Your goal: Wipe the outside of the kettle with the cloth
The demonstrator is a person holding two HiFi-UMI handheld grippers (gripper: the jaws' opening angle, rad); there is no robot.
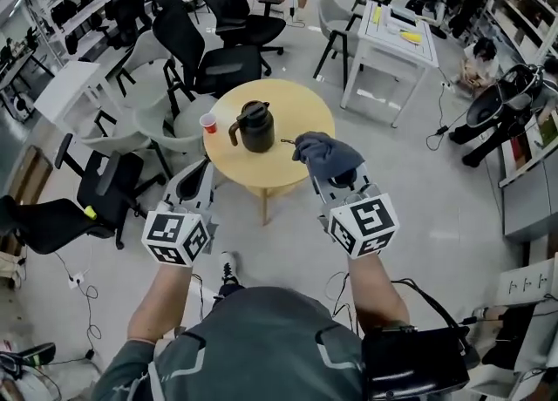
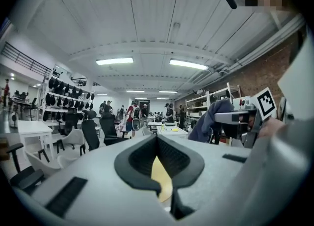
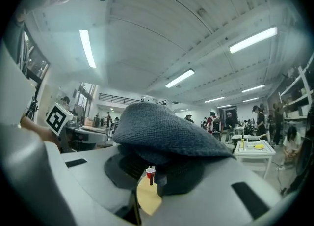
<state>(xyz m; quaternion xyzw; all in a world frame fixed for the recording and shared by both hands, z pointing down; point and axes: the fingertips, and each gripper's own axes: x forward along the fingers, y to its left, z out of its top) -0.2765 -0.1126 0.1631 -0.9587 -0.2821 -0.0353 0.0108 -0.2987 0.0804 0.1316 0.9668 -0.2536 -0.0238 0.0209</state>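
Note:
A black kettle (image 1: pixel 255 126) with a side handle stands upright near the middle of a round wooden table (image 1: pixel 301 103). My right gripper (image 1: pixel 329 174) is held above the table's near edge, to the kettle's right, and is shut on a blue-grey cloth (image 1: pixel 328 152). The cloth (image 3: pixel 167 134) bunches over the jaws and hides the fingertips in the right gripper view. My left gripper (image 1: pixel 201 173) hangs at the table's near left edge, apart from the kettle. Its jaws (image 2: pixel 157 144) are together with nothing between them.
A small red cup (image 1: pixel 208 123) stands left of the kettle, and a small dark item (image 1: pixel 288 141) lies to its right. Black office chairs (image 1: pixel 209 50) and grey chairs (image 1: pixel 161 125) ring the table's far and left sides. A white table (image 1: pixel 397 33) stands at the back right.

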